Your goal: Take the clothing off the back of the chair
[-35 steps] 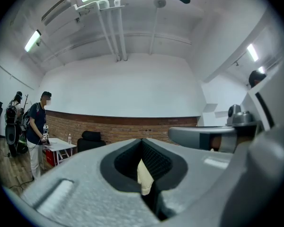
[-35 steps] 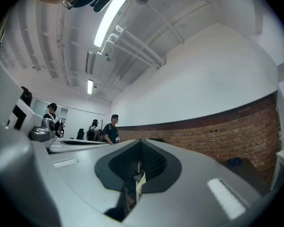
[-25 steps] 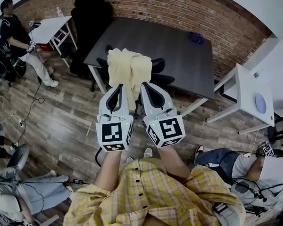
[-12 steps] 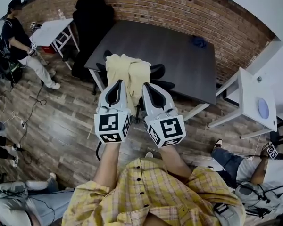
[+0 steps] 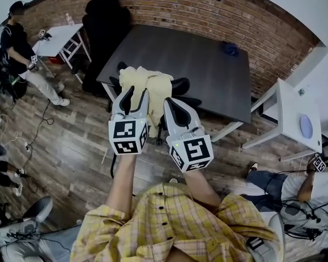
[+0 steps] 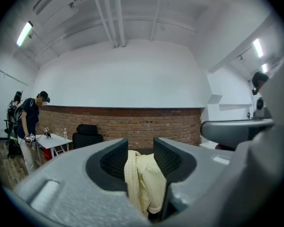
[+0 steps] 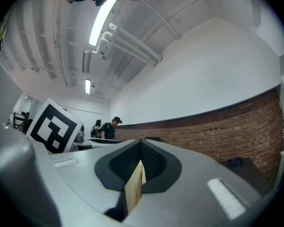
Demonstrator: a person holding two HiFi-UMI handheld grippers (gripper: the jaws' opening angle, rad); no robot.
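Dark bench [image 5: 208, 59] fills upper centre of head view. Black office chair [image 5: 181, 85] tucked at its near edge. Pale yellow garment [image 5: 156, 86] draped over chair back, not yet lifted. Left claw [image 5: 135, 95] at garment: jaws just been opening, cloth framed between them, pads not pressing. Right claw [image 5: 168, 100] clenched; cloth sliver in its gap probably lies beyond tips. Remaining: grasp, lift clear.

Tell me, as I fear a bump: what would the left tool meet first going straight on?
Probably the yellow garment on the chair back, dead ahead. The left tool's jaws have just been opening and frame it, not pressing it; depth is unclear.
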